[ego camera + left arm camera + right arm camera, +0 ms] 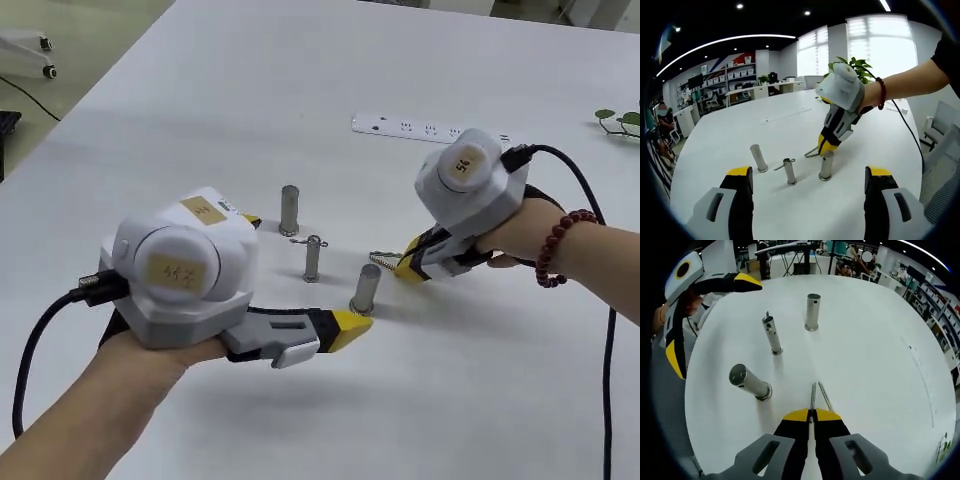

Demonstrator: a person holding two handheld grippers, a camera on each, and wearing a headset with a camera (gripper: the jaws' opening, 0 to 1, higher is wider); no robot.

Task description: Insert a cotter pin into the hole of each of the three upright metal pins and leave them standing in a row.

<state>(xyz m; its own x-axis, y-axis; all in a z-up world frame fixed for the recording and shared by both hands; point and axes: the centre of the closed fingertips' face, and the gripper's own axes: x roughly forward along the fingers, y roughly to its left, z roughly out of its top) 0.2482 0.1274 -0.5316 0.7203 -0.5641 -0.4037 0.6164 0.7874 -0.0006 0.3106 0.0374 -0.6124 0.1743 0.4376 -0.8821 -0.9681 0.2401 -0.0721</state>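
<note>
- Hovering just beside the near metal pin (366, 288), a cotter pin (817, 395) pokes forward out of the right tool (812, 415), whose jaws are pinched tight on it.
- Middle metal pin (312, 262) already carries a second cotter pin (785, 162); the far metal pin (290, 210) looks bare.
- Left tool (808, 175) gapes wide with nothing in it, one tip near the near pin's base.
- Risk, I'd say: the legs miss that small hole and shove the pin over, since it stands loose on the surface (200, 100). That close left jaw could clip it too.
- Count: three metal pins, two cotter pins, two tools, one power strip (420, 128).
</note>
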